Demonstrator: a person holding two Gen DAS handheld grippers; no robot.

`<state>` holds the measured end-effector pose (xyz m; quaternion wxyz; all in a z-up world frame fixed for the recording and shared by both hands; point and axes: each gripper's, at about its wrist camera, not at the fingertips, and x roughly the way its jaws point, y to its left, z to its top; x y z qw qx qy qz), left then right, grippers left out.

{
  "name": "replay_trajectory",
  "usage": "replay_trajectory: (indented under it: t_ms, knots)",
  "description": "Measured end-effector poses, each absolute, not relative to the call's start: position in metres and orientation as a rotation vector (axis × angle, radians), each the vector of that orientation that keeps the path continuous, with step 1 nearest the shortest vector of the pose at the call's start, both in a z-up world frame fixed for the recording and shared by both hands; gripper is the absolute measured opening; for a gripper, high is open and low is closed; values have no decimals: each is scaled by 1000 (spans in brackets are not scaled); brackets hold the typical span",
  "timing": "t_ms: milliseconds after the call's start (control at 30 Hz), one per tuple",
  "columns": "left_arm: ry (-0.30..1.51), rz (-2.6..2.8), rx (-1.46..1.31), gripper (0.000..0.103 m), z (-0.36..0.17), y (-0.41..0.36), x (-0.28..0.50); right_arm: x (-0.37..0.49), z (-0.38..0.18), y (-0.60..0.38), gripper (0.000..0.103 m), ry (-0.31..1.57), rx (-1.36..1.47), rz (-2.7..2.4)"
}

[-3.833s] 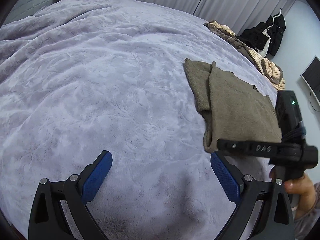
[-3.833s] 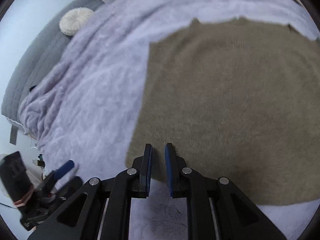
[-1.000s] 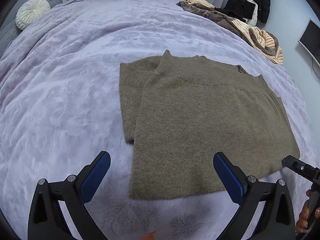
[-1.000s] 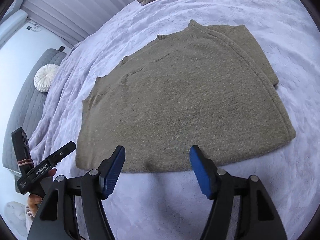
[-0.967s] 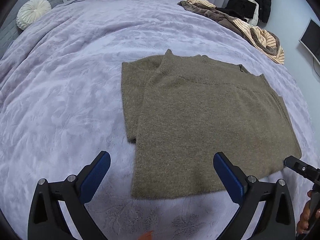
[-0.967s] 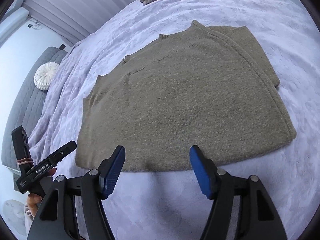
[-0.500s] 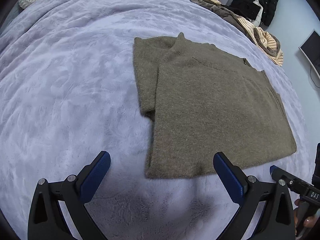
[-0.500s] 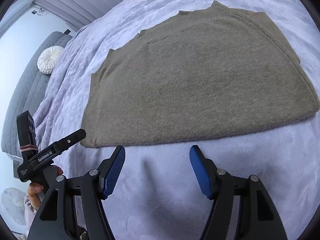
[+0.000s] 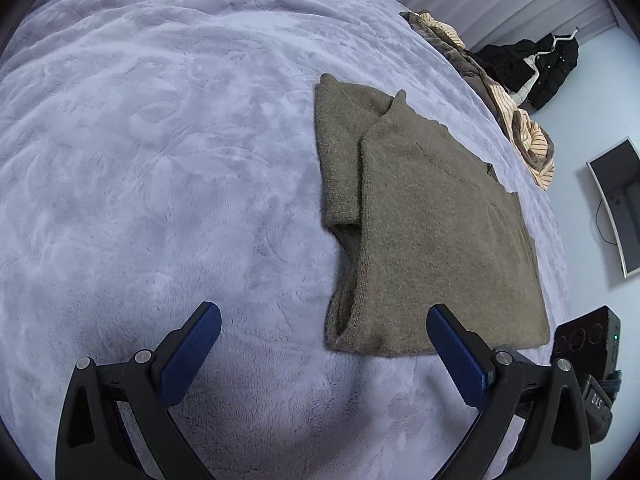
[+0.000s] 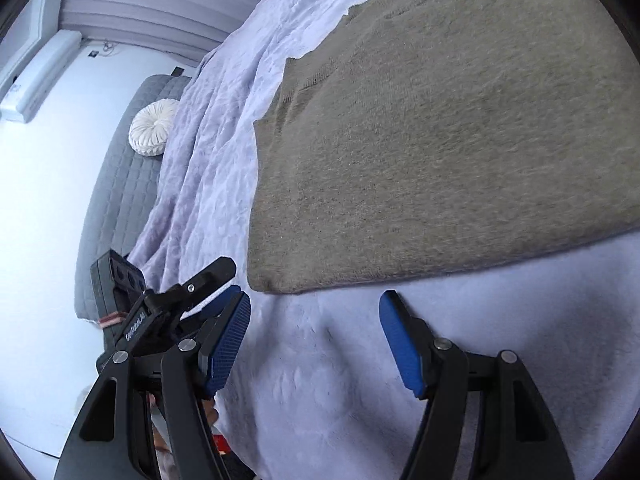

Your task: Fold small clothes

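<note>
An olive-brown knitted sweater (image 9: 432,240) lies flat on the lilac blanket (image 9: 160,160), with one sleeve folded under along its left side. My left gripper (image 9: 320,348) stands open just short of the sweater's near hem, nothing between its blue pads. In the right wrist view the same sweater (image 10: 440,140) fills the upper right. My right gripper (image 10: 316,332) is open too, just below the hem near its left corner. The other hand-held gripper (image 10: 176,308) shows at the lower left of that view.
A heap of striped and brown clothes (image 9: 516,120) lies at the bed's far edge, with a black jacket (image 9: 536,68) hanging beyond it. A monitor (image 9: 620,204) stands on the right. A round white cushion (image 10: 152,128) rests on a grey quilted bedhead.
Both grippers have dropped closer to the bed and to the sweater's near hem. The left view has swung left, so the sweater sits further right. Jaws stayed open.
</note>
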<state>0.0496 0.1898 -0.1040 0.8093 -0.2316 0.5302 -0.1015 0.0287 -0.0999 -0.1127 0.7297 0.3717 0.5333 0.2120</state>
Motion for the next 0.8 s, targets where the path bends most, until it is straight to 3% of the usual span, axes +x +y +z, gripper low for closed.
replay_trajectory:
  t_ms: [267,333,367,400,600,800]
  knots:
    - [1137,-298,-666,103,-113,201,70,55,-129,-87,68,1100,1029,437]
    - [1136,-334,-720,103,-115,203,78,61,-135,-88,41,1112,1071,426]
    - [1138,-356,-745,103,-116,202,83,66,-139,-88,18,1136,1080,419]
    - [1144,-380,-767,103,-118,201,89,69,-140,-88,9,1146,1084,418]
    - [1195,-497,-852,103,-131,186,134,80,-89,-94,9,1001,1002,554]
    - [1173,-612,-899,103,-121,155,173,82,-72,-97,9,988,959,599]
